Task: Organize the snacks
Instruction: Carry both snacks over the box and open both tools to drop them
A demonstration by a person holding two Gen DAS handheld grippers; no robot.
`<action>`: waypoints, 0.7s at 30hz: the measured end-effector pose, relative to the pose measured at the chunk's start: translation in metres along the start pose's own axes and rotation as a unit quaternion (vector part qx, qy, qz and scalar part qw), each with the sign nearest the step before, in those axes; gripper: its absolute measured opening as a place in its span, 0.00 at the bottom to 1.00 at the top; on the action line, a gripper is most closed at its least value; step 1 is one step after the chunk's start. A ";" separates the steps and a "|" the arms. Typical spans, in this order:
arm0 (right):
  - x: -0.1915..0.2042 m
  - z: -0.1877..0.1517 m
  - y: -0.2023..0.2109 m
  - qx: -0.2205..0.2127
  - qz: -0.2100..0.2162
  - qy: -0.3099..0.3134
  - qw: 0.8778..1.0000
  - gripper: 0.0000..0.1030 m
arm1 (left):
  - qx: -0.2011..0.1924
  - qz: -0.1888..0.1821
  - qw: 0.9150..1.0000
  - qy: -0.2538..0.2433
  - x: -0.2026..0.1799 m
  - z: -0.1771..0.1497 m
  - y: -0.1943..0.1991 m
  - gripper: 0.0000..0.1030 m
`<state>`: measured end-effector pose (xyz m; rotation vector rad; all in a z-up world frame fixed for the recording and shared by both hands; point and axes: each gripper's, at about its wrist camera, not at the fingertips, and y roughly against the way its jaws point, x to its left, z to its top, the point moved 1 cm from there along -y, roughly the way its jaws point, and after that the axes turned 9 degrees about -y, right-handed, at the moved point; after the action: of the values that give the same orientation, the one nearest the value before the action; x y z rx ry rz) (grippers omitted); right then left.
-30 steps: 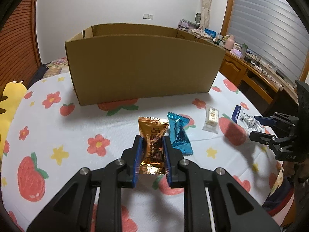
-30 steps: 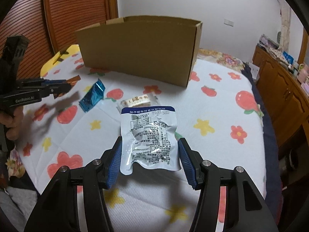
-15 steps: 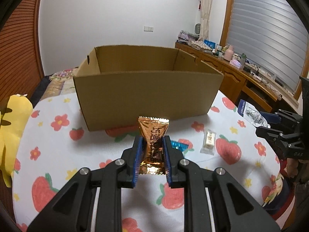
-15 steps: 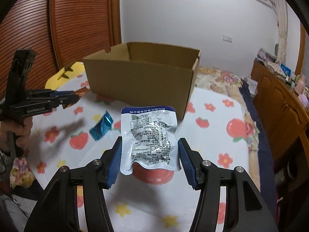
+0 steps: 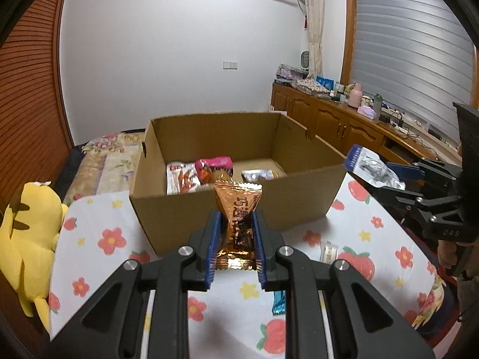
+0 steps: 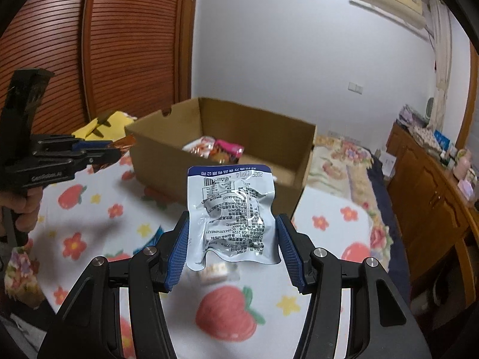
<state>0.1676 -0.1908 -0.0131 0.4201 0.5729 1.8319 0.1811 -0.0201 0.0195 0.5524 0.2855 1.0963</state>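
Note:
My left gripper (image 5: 236,224) is shut on a copper-coloured candy packet (image 5: 238,209), held in the air just before the near wall of the open cardboard box (image 5: 239,206). Inside the box lie a white-and-red packet (image 5: 181,178), a pink packet (image 5: 214,166) and a silvery one (image 5: 259,175). My right gripper (image 6: 232,233) is shut on a silver pouch with a blue top band (image 6: 232,209), raised above the table short of the box (image 6: 260,137). Each gripper shows in the other's view: the right one (image 5: 401,176), the left one (image 6: 98,152).
On the strawberry-print tablecloth (image 5: 104,239) lie a small white wrapped snack (image 5: 329,251) and a blue packet (image 5: 278,302), part hidden by my fingers. A yellow plush toy (image 5: 24,233) sits at the table's left edge. Wooden cabinets (image 5: 344,122) run along the right wall.
Both grippers have risen with their packets and tilted up, so the box's inside with its snacks now shows. The table snacks have slipped low in both views.

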 end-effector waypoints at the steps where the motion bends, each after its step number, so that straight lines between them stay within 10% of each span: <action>1: 0.000 0.004 -0.001 -0.003 0.000 0.001 1.000 0.55 | -0.002 0.001 1.000 -0.001 0.001 0.004 0.000 0.18; 21: -0.006 0.059 -0.064 -0.003 -0.025 -0.009 1.000 0.55 | 0.026 0.031 0.999 0.008 0.043 0.044 -0.052 0.18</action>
<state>0.2508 -0.1688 -0.0018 0.4154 0.5613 1.7795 0.2604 -0.0119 0.0296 0.6027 0.3122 1.1570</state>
